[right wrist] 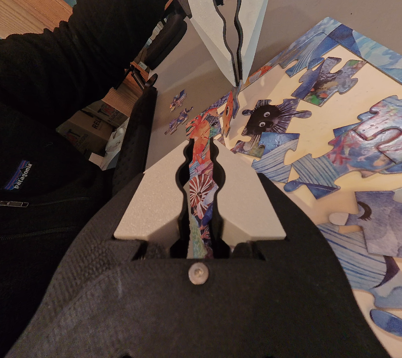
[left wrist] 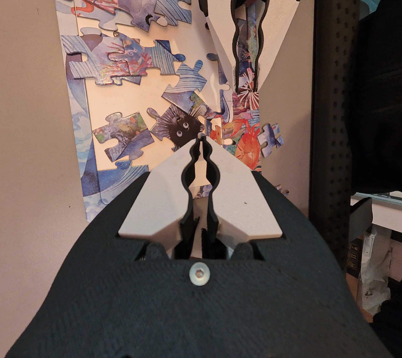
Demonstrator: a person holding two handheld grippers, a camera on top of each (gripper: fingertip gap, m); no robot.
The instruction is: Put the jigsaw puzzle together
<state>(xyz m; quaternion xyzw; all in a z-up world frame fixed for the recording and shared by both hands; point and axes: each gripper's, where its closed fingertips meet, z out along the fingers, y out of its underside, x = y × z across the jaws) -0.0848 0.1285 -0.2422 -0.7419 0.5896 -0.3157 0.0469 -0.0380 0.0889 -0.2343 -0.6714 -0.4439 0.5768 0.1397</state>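
Right wrist view: left gripper (right wrist: 237,83) pinches an orange fish piece (right wrist: 228,114); right gripper (right wrist: 201,140) jaws slightly apart over the crab section (right wrist: 199,129)

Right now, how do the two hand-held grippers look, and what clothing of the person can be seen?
Both the left hand-held gripper and the right hand-held gripper have a dark textured body with a silver screw, and two white wedge-shaped fingers lined with wavy black pads. The person wears a black fleece jacket with a zipper and a small chest patch.
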